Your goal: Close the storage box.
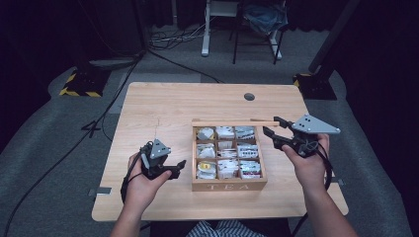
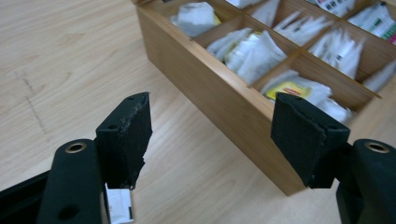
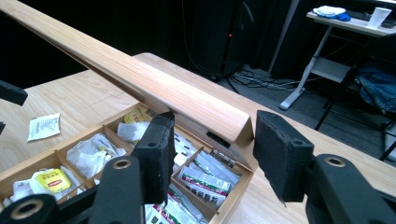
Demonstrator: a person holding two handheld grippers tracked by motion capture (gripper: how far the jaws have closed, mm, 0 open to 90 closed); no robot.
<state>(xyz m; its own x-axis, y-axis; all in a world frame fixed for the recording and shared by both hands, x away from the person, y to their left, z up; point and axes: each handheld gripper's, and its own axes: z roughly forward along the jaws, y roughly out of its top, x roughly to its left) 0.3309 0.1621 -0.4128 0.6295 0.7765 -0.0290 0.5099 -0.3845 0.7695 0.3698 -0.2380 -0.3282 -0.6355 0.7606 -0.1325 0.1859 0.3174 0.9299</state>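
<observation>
Black foam pads of the left gripper point(image 2: 212, 135) stand wide apart with nothing between them; bare table point(image 2: 70, 56) shows through the gap. Just ahead of its jaws and to their right runs the near wall of the wooden tea box point(image 2: 219, 100), close but not touching. A small white sachet point(image 2: 119, 205) peeks out beneath the left jaw, lying on the tabletop. From the high view, the left gripper point(image 1: 174, 169) sits just beside the box's left wall, near the front corner.

Inside the box, 9 compartments hold tea bags; the one nearest the left gripper contains a yellow-labelled bag point(image 2: 292, 88) among white ones.

Over at the far right corner of the box, the right gripper point(image 3: 210, 140) has its pads partly open, set either side of the end of the raised wooden lid point(image 3: 177, 98). Whether the pads actually press on the lid I cannot tell; a gap shows on the right pad's side. The lid stands up on its hinge along the box's back edge and blocks the right gripper's way to the table beyond. Below its jaws lie green and white packets point(image 3: 205, 182).

Farther off, past the box from the right gripper, another sachet point(image 3: 44, 126) rests flat on the table.
</observation>
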